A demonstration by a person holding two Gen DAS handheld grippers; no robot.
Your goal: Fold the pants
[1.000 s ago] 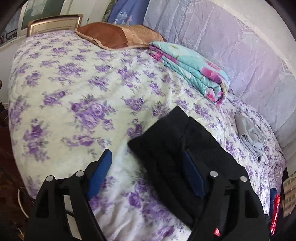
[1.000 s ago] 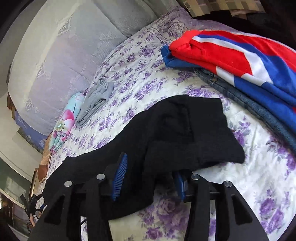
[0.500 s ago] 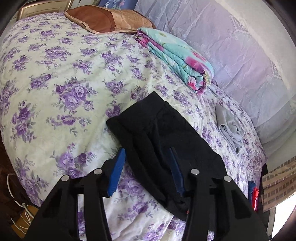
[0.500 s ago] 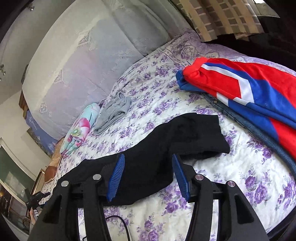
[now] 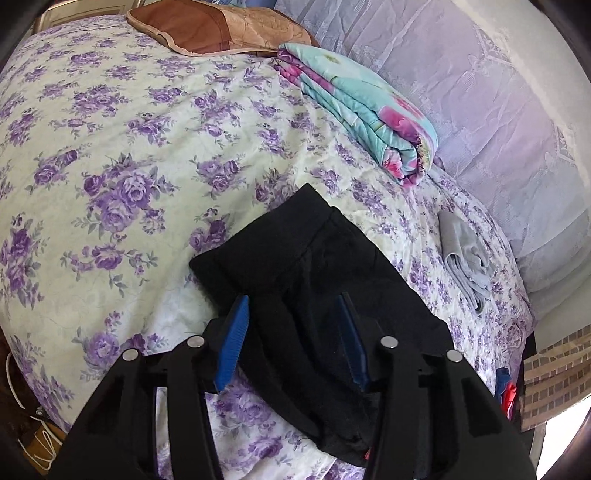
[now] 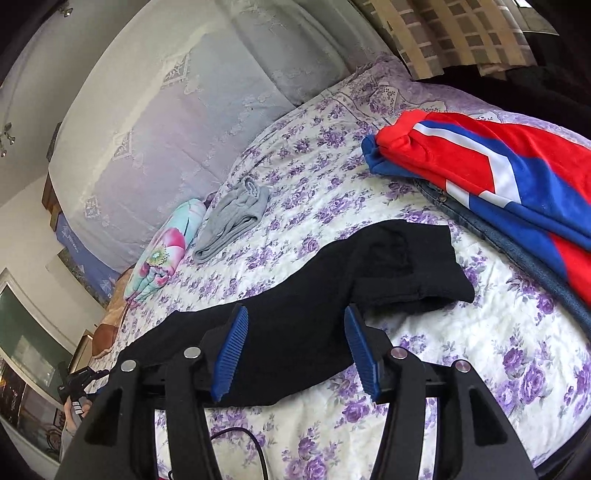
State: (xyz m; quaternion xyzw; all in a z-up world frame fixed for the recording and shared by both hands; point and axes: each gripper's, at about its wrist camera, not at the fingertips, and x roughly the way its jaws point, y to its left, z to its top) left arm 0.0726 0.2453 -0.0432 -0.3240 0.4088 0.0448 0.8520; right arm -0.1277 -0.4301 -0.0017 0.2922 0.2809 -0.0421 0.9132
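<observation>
Black pants (image 5: 314,266) lie folded lengthwise in a long strip on the floral bedspread (image 5: 129,147). In the left wrist view, my left gripper (image 5: 291,332) is open and hovers over one end of the strip, blue pads on either side of the cloth. In the right wrist view, the pants (image 6: 369,266) stretch from lower left to a squared end at the right. My right gripper (image 6: 295,343) is open above the middle of the strip and holds nothing.
A folded turquoise floral quilt (image 5: 362,110), a brown pillow (image 5: 218,26) and a small grey garment (image 5: 465,254) lie towards the headboard. A red, white and blue garment (image 6: 498,173) over jeans (image 6: 517,243) lies right of the pants. A black cable (image 6: 240,439) lies at the bed edge.
My left gripper has narrowed and now straddles the pants' end. My right gripper has pulled back from the cloth, which lies flatter and longer; its jaws stand wider.
</observation>
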